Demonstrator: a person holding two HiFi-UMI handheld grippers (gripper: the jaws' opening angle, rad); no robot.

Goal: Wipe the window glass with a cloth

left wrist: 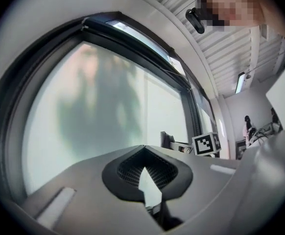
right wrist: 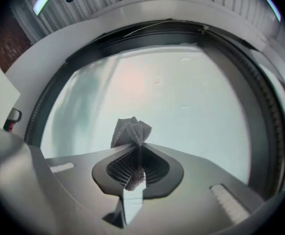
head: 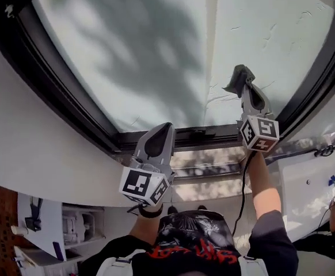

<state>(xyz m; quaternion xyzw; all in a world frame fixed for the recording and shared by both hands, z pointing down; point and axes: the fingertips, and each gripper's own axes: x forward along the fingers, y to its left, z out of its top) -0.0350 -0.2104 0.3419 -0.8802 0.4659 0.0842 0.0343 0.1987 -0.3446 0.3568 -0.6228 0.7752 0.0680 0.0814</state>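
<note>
Right hand-held gripper (head: 240, 80) is raised in front of the window glass (head: 156, 50), in the lower part of the right pane. Its jaws are clamped on the grey cloth (head: 236, 79). In the right gripper view the cloth (right wrist: 131, 131) is pinched between the pads (right wrist: 114, 167). A crumpled bunch sticks out past the tips, pointing at the glass (right wrist: 181, 97). Can't tell if the cloth actually touches the glass. Left hand-held gripper (head: 165, 127) sits lower and to the left, over the dark bottom window frame (head: 156, 138), well apart from the cloth. In the left gripper view its jaws are together at the tips (left wrist: 143, 151) with nothing between them, and the glass (left wrist: 93, 111) is ahead.
</note>
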